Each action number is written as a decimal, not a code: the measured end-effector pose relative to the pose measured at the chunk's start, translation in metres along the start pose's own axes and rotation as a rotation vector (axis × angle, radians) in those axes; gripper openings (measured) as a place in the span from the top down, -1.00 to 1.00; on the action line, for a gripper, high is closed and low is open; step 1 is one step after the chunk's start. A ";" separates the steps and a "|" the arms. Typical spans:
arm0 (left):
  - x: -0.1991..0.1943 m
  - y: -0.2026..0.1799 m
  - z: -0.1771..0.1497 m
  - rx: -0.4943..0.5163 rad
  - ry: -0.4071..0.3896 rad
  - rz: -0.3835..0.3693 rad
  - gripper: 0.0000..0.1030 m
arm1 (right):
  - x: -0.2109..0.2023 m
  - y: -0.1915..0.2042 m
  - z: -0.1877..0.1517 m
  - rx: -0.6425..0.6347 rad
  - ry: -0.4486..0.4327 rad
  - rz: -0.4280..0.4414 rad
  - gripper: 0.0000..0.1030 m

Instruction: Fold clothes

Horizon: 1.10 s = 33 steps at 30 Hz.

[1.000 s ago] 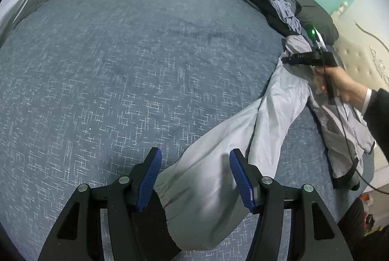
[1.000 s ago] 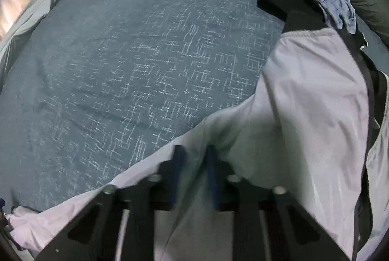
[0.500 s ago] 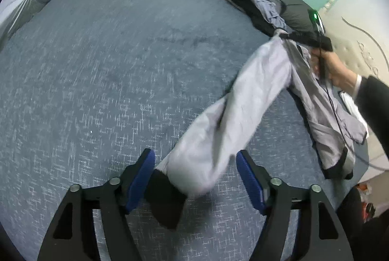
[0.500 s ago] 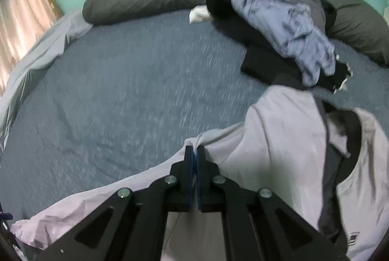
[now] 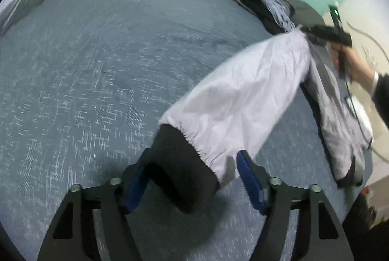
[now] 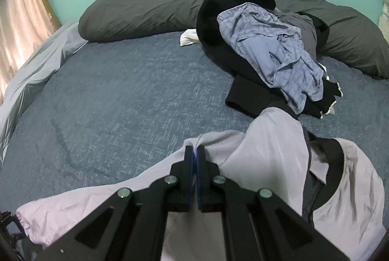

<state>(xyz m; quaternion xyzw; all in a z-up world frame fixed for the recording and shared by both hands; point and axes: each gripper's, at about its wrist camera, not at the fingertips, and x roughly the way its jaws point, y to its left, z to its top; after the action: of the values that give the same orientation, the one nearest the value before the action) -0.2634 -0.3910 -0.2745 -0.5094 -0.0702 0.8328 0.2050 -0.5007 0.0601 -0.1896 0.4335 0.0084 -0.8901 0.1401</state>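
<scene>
Sleeve (image 5: 243, 91) of smooth lilac jacket (image 6: 279, 151) stretches diagonally; right gripper (image 6: 195, 151) pinches its shoulder, left gripper (image 5: 192, 178) gapes around its black ribbed cuff (image 5: 180, 171).

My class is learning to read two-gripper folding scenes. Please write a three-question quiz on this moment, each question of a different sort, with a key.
1. True or false: the left gripper is shut on the black ribbed cuff of the pale lilac windbreaker jacket.
2. Which gripper pinches the jacket fabric? A. left B. right C. neither
3. Fill in: the heap of black and blue checked clothes leans against a long dark grey ____.

Key:
1. False. Its blue fingers stand apart on either side of the cuff.
2. B. The right gripper is shut on a fold near the jacket's shoulder.
3. Pillow, lying along the far edge of the blue patterned bed.
</scene>
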 end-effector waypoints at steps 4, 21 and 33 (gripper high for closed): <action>0.006 0.014 0.005 -0.031 -0.014 -0.022 0.86 | 0.006 0.002 0.005 -0.008 -0.011 0.002 0.97; -0.027 0.047 0.067 -0.094 -0.127 0.032 0.87 | 0.018 0.018 0.049 -0.002 -0.089 0.022 0.97; 0.020 0.063 0.065 -0.163 -0.014 0.073 0.84 | 0.081 0.017 0.033 -0.002 0.126 0.028 0.90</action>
<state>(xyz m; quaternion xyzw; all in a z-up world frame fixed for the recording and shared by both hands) -0.3455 -0.4340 -0.2807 -0.5207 -0.1204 0.8348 0.1319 -0.5686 0.0197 -0.2297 0.4888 0.0118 -0.8589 0.1522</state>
